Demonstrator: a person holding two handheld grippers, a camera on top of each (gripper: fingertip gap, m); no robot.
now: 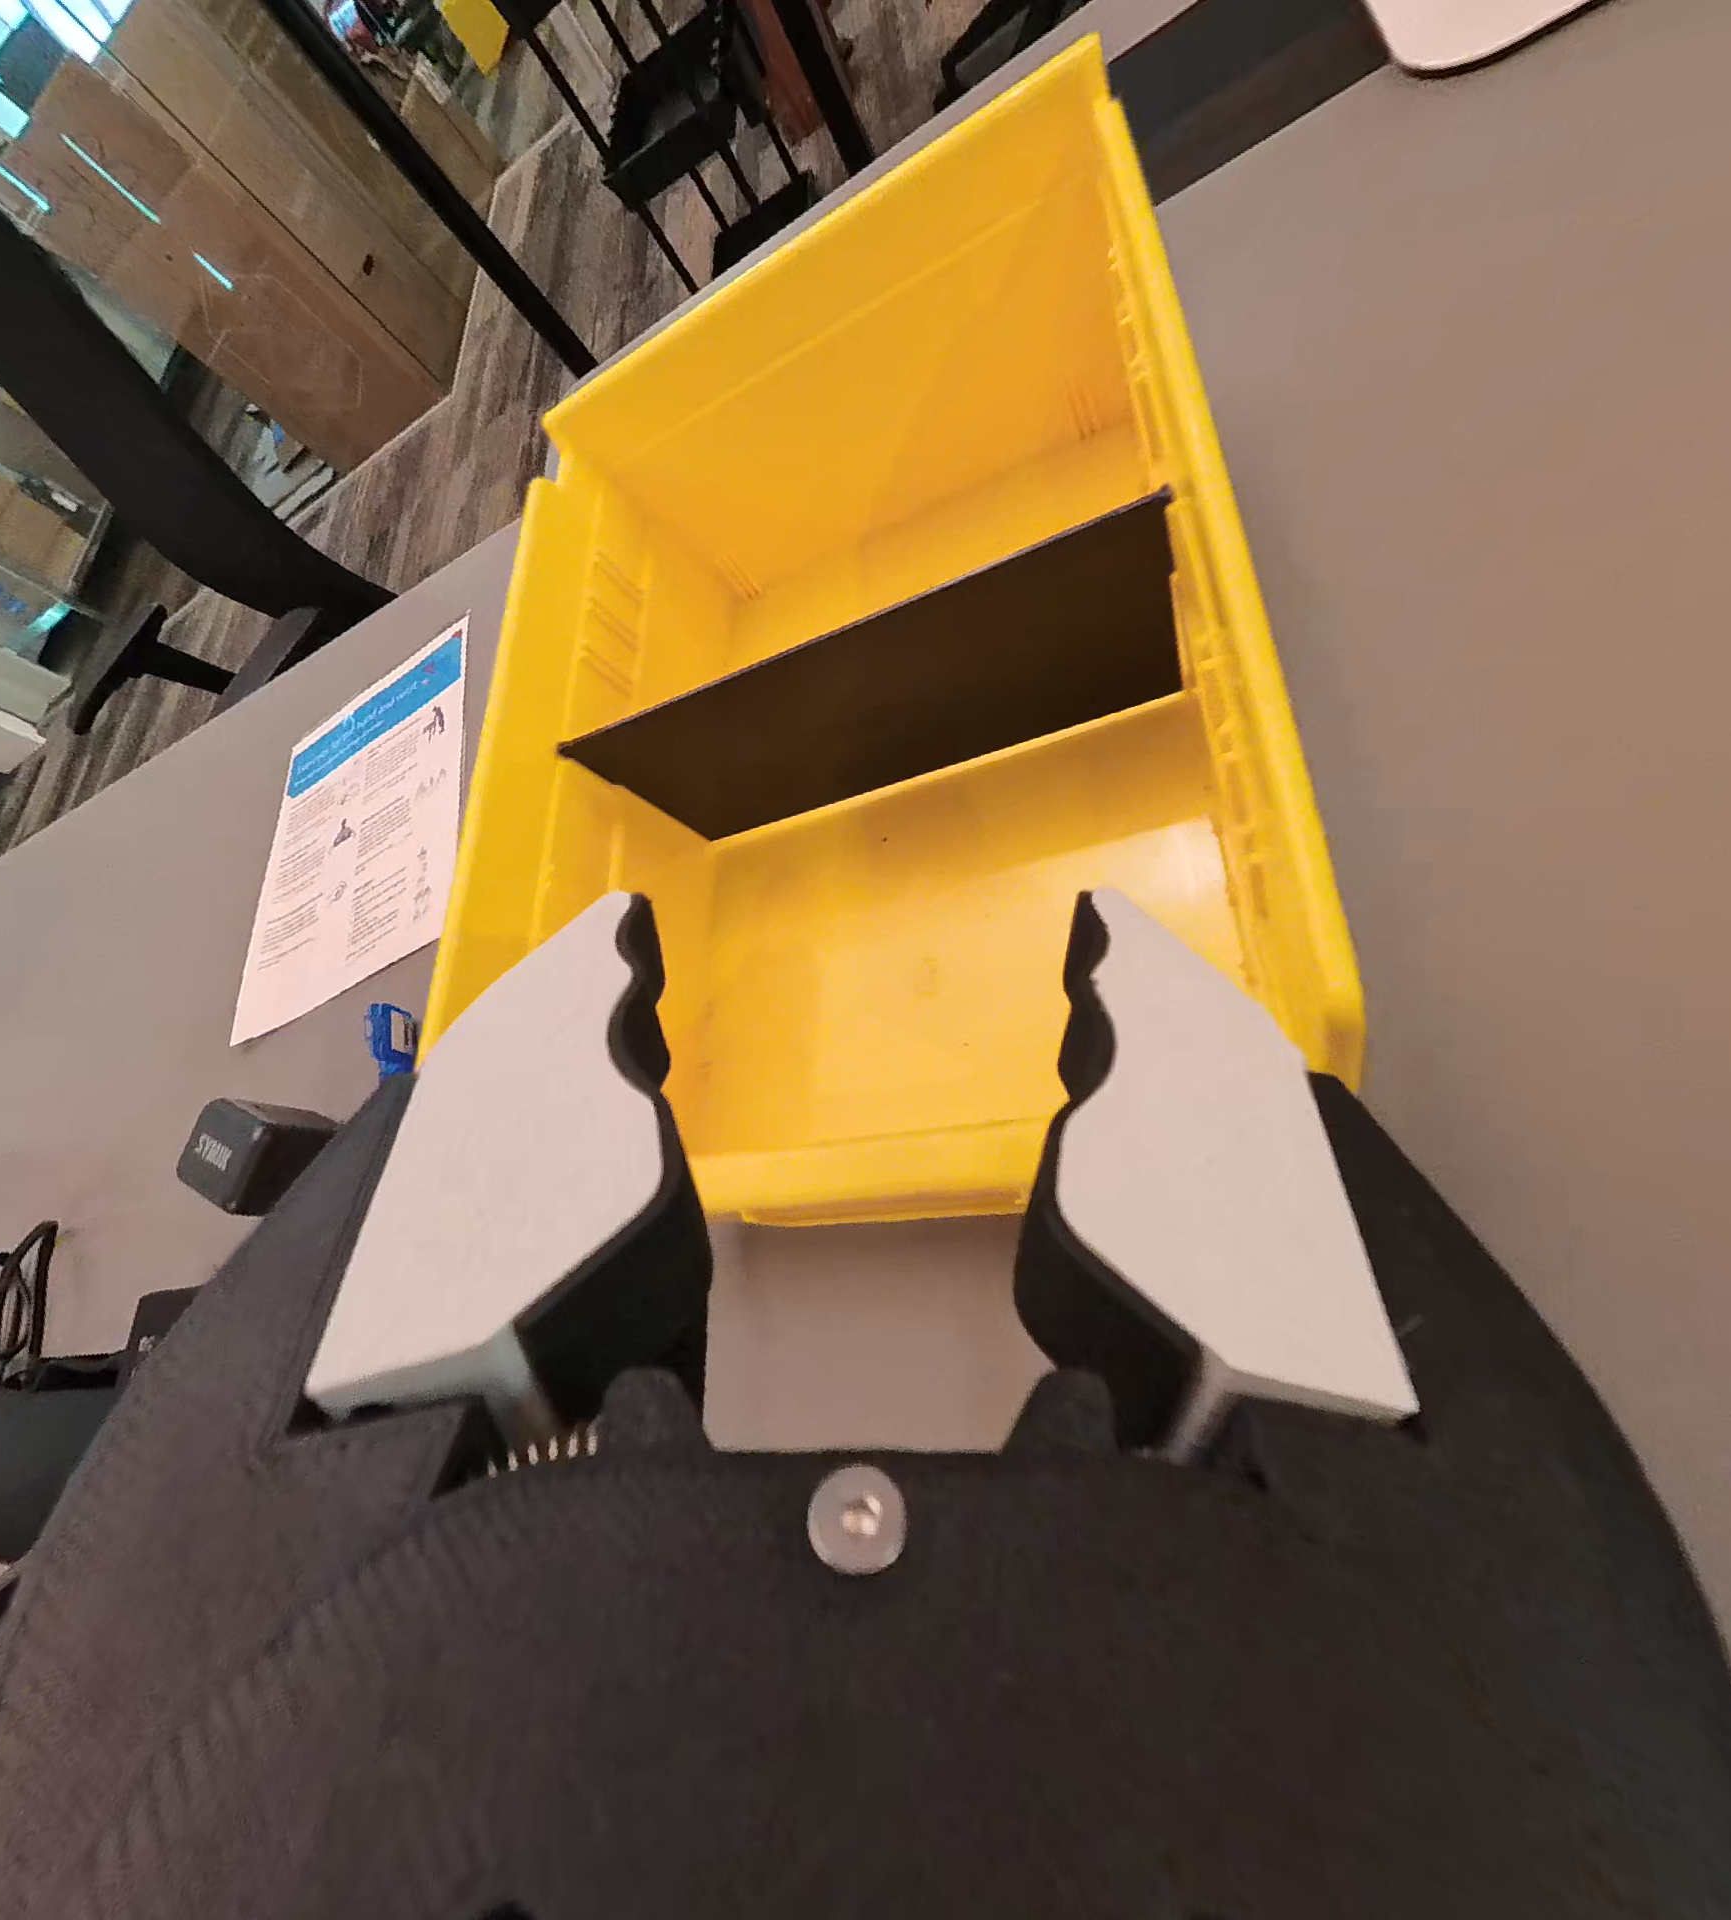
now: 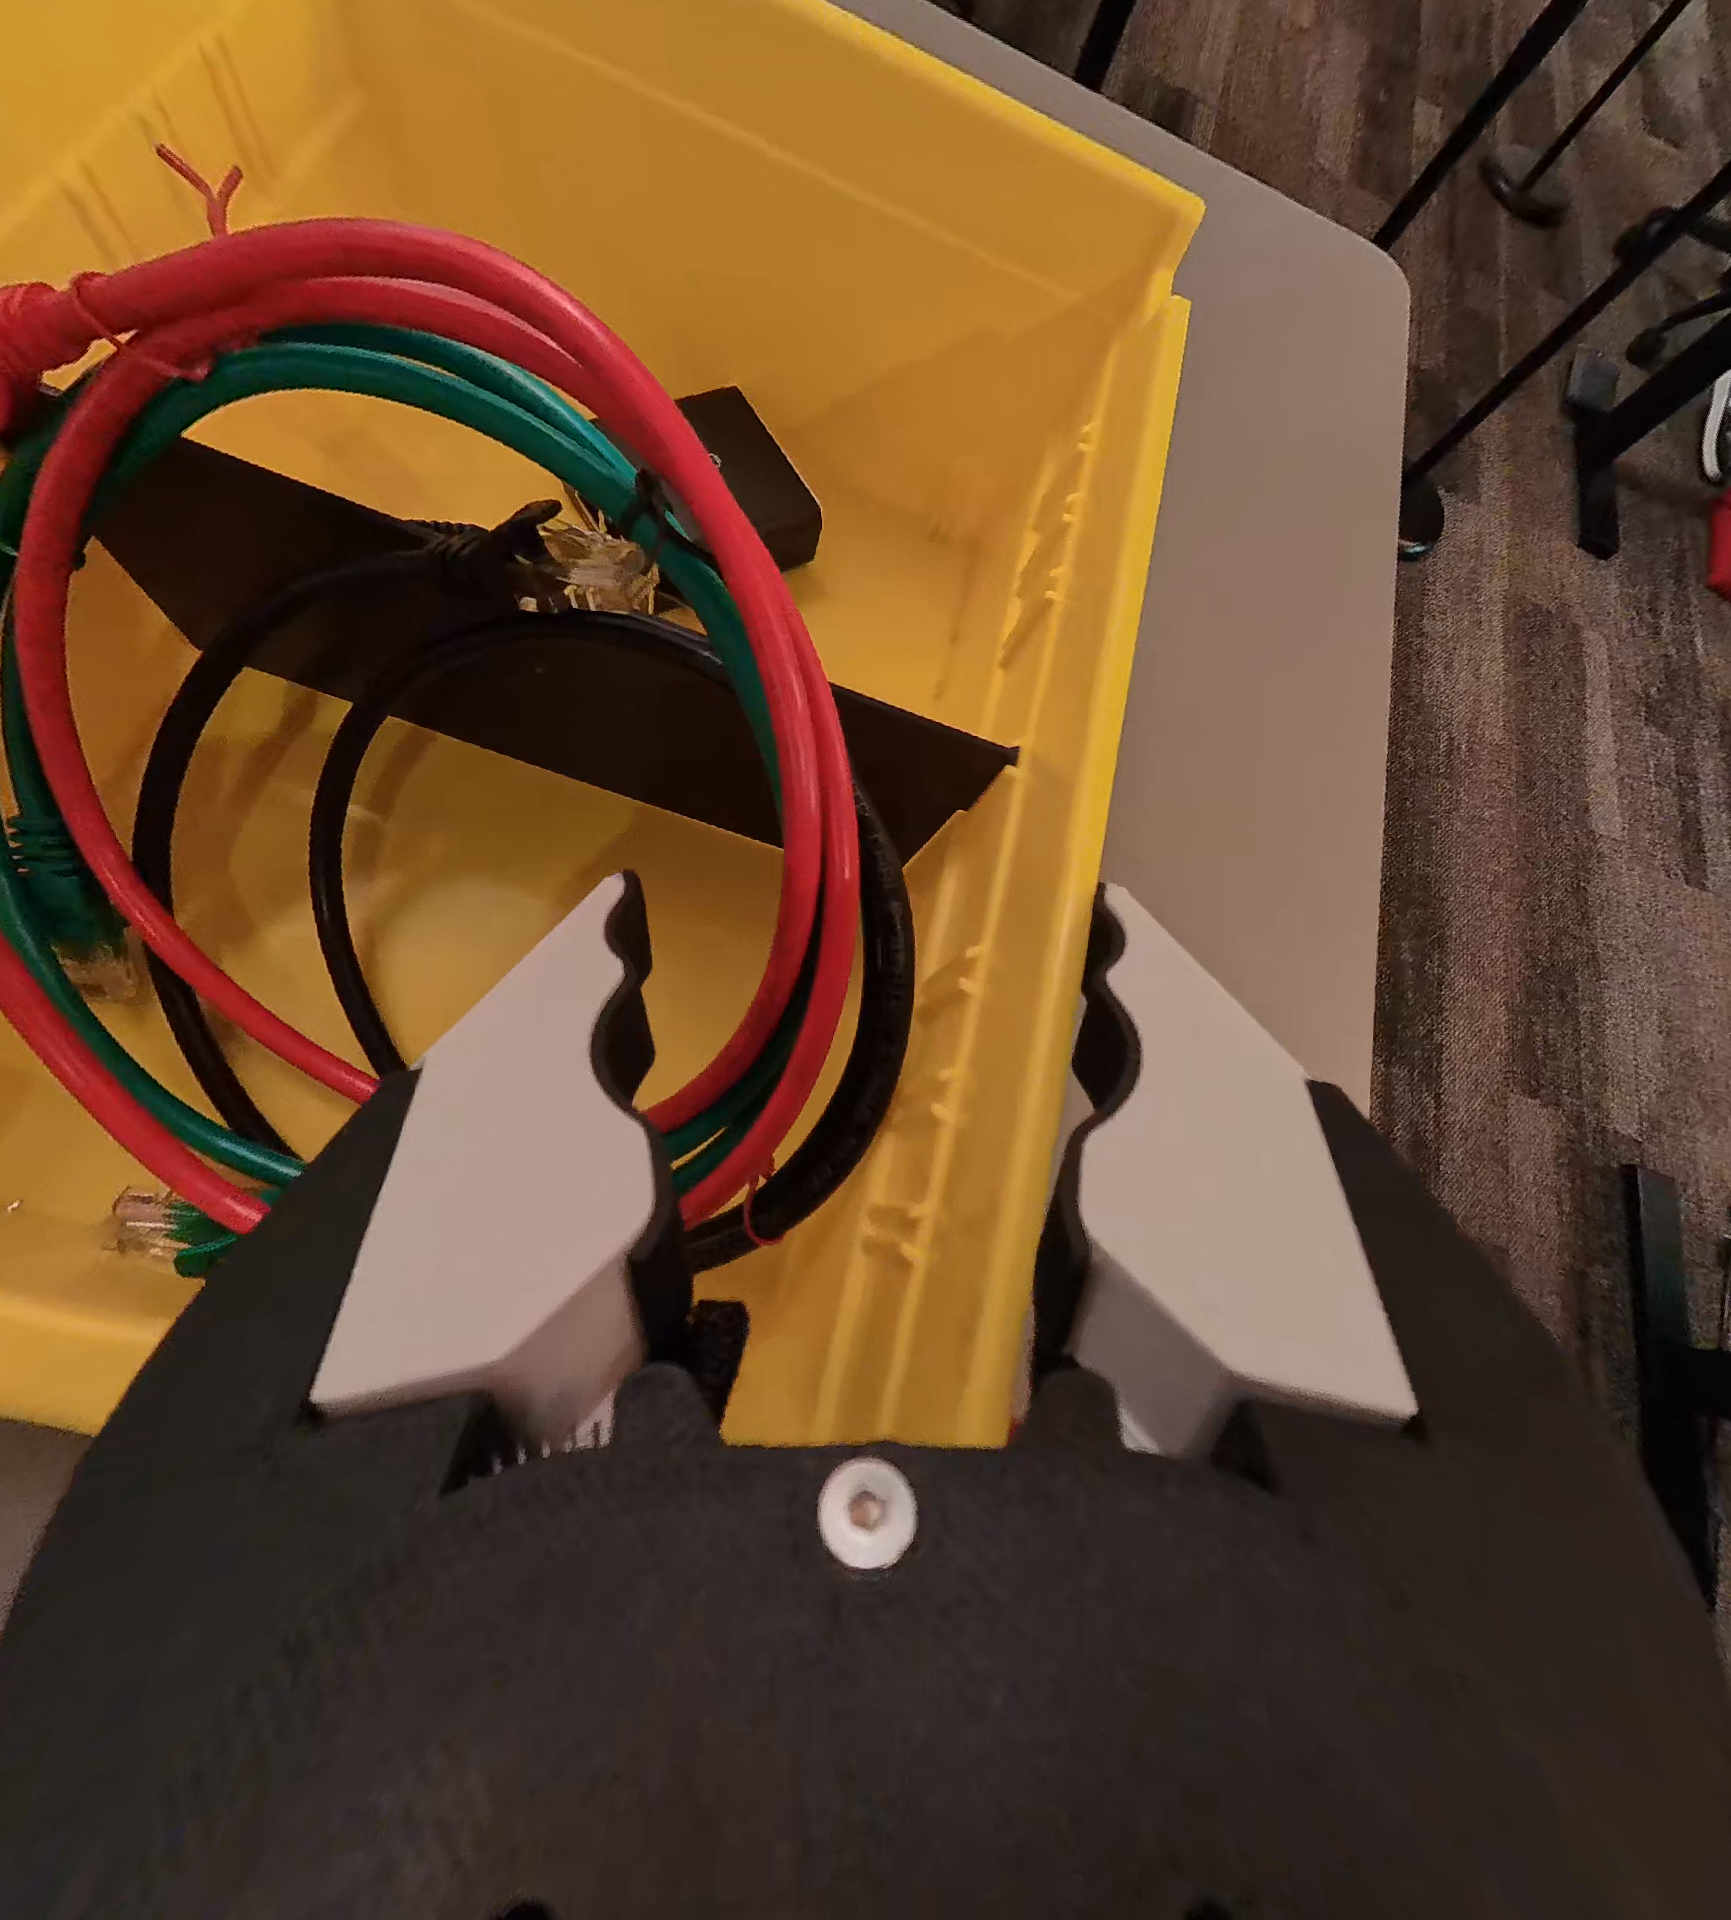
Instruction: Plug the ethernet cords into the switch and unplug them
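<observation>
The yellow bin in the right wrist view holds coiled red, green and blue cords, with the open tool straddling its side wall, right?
Not quite: there is no blue cord. The right wrist view shows the yellow bin holding coiled red, green and black cords. The rest stands: the right tool is open, its fingers either side of the bin's wall.

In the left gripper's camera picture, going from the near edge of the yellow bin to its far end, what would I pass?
Low front lip → empty near compartment → black divider → empty far compartment → tall back wall of the yellow bin.
</observation>
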